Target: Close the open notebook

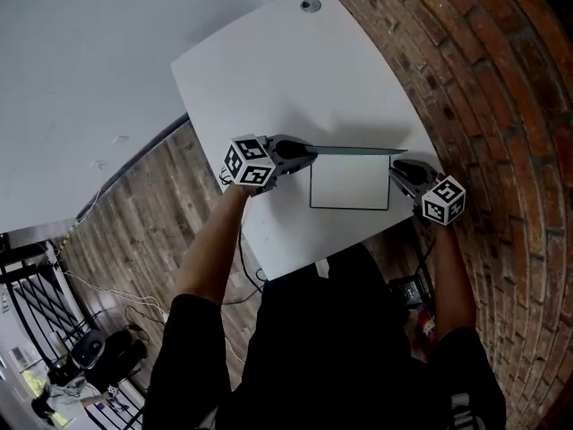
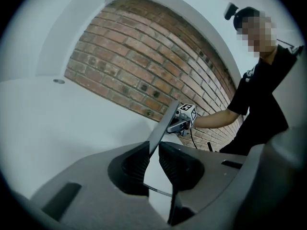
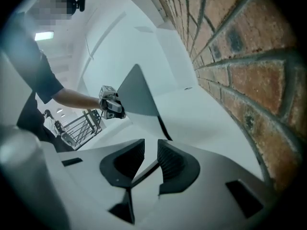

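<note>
Cover [image 1: 354,150] stands upright, pinched by left tool [image 1: 311,153] and right tool [image 1: 397,168]; next move should lower it onto notebook [image 1: 349,186].

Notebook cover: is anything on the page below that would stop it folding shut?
Nothing lies on it. The cover stands raised on edge, its left corner clamped in the left gripper, over a bare white page. Only the right gripper sits at that page's right edge, near the fold; it may have to clear first.
</note>
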`<state>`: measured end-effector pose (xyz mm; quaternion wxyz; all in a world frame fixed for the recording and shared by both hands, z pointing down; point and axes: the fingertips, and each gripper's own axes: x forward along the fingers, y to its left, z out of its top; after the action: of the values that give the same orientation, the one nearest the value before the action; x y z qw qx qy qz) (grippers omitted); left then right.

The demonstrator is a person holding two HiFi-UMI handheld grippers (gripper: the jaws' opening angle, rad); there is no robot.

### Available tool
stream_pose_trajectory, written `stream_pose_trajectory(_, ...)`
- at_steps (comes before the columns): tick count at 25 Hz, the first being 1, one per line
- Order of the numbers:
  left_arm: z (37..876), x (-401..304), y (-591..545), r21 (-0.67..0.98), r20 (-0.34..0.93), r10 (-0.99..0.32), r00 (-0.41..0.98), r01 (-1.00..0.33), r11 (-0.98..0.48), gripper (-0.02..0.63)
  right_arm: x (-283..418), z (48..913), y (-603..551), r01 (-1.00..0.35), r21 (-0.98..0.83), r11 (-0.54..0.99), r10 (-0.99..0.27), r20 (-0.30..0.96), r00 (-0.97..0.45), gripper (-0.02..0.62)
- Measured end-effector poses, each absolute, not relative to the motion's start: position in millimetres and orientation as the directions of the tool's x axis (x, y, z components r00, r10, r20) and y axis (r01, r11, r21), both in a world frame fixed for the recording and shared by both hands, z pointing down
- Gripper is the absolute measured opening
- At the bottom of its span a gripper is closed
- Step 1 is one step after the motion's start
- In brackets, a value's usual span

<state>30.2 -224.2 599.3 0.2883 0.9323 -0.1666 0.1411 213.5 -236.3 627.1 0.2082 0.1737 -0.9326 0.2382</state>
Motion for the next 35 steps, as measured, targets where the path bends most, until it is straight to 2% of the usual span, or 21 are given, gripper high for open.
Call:
stream_pose_trajectory(4, 603, 38, -198, 0.365, 0.395, -0.197, 0.897, -0.349, -0.863, 0.069, 227, 623, -214, -0.443, -0.375, 0.814, -0.230, 0.493, -0.839, 0.087)
stream_pose_trajectory(9, 615, 45, -164, 0.122, 0.528, -0.145, 0.837, -0.244, -0.962, 0.078, 237, 595, -200, -0.476, -0.391, 0.788, -0.289, 0.448, -0.846, 0.087)
stream_pose_trajectory(14, 629, 45, -134, 0.038, 0.649, -0.118, 0.751, -0.187, -0.982, 0.102, 226, 568, -203, -0.498, -0.410, 0.764, -0.335, 0.407, -0.850, 0.044)
stream_pose_trajectory(18, 637, 50, -108, 0.014, 0.705, -0.083, 0.705, -0.130, -0.991, 0.139, 235, 579, -205, -0.563, -0.368, 0.740, -0.337, 0.521, -0.784, 0.037)
stream_pose_trajectory(21, 642, 53, -93, 0.010, 0.733, -0.066, 0.677, -0.107, -0.994, 0.138, 237, 575, -206, -0.588, -0.315, 0.745, -0.373, 0.534, -0.758, 0.035)
stream_pose_trajectory(24, 648, 54, -87, 0.017, 0.742, -0.070, 0.667, -0.124, -0.992, 0.140, 208, 590, -188, -0.519, -0.374, 0.768, -0.265, 0.553, -0.790, 0.026)
stream_pose_trajectory(28, 655, 57, -71, 0.089, 0.759, -0.013, 0.651, -0.124, -0.988, 0.162, 187, 628, -157, -0.446, -0.352, 0.823, -0.111, 0.670, -0.734, 0.024)
stream_pose_trajectory(32, 666, 56, -55, 0.143, 0.785, 0.050, 0.618, -0.103, -0.984, 0.166, 176, 650, -139, -0.379, -0.238, 0.894, -0.063, 0.771, -0.633, 0.021)
stream_pose_trajectory(35, 673, 58, -52, 0.153, 0.789, 0.057, 0.612, -0.106, -0.982, 0.166, 175, 660, -141, -0.375, -0.174, 0.911, -0.089, 0.803, -0.589, 0.011)
